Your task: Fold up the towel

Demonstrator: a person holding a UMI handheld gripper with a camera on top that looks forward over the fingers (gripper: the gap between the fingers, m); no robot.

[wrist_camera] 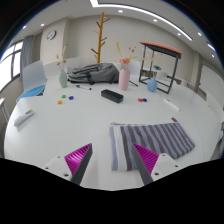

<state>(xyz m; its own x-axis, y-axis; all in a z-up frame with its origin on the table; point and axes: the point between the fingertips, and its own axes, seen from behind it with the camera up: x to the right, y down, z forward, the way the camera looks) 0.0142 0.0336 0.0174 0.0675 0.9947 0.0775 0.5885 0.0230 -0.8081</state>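
A grey and white striped towel (150, 140) lies flat on the white table (70, 125), just ahead of and to the right of my fingers. My gripper (112, 160) is open, its magenta pads apart, and holds nothing. The right finger (147, 158) sits over the towel's near left edge; the left finger (78, 157) is over bare table. The towel's near left corner lies between the fingers.
Further back on the table are a black box (111, 95), a pink bottle (124, 77), a grey bundle of cloth (92, 73), a vase (63, 76) and small coloured pieces (66, 99). A wooden coat stand (99, 35) and a desk (160, 55) stand beyond.
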